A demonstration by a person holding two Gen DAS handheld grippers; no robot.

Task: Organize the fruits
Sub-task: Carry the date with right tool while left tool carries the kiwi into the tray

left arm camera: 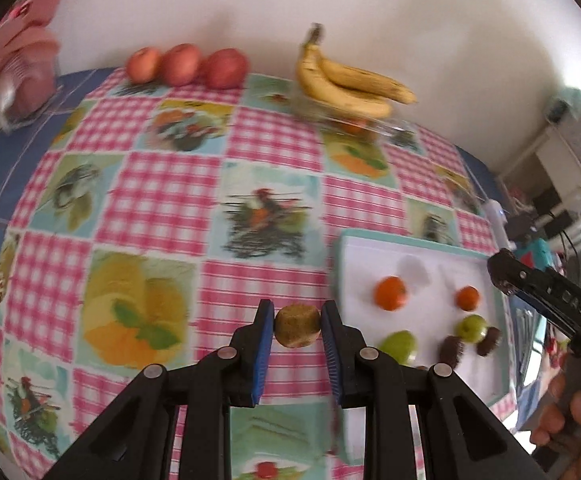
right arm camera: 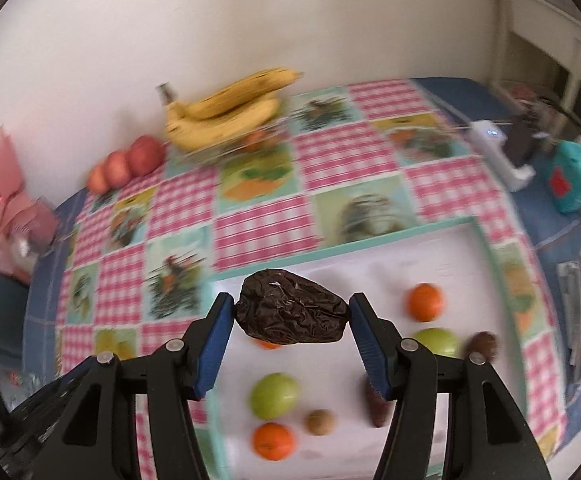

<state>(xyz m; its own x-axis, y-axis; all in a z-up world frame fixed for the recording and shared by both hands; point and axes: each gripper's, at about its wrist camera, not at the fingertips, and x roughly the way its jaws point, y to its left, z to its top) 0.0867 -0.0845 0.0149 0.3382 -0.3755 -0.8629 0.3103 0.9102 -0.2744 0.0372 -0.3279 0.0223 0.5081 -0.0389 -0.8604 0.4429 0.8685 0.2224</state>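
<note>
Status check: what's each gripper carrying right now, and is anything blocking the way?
Left gripper shut on small brown fruit. Right gripper shut on wrinkled dark date, above white tray. Checked tablecloth ahead open, nothing blocking.

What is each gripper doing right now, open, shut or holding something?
Left gripper: shut on a small brown-green fruit, likely a kiwi.
Right gripper: shut on a dark wrinkled fruit, like a large date.

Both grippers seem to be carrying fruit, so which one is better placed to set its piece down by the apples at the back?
Probably the left. Its gripper, holding a small brown fruit, hangs over open tablecloth facing the apples. The right gripper, holding a dark wrinkled fruit, hangs over the white tray.
</note>
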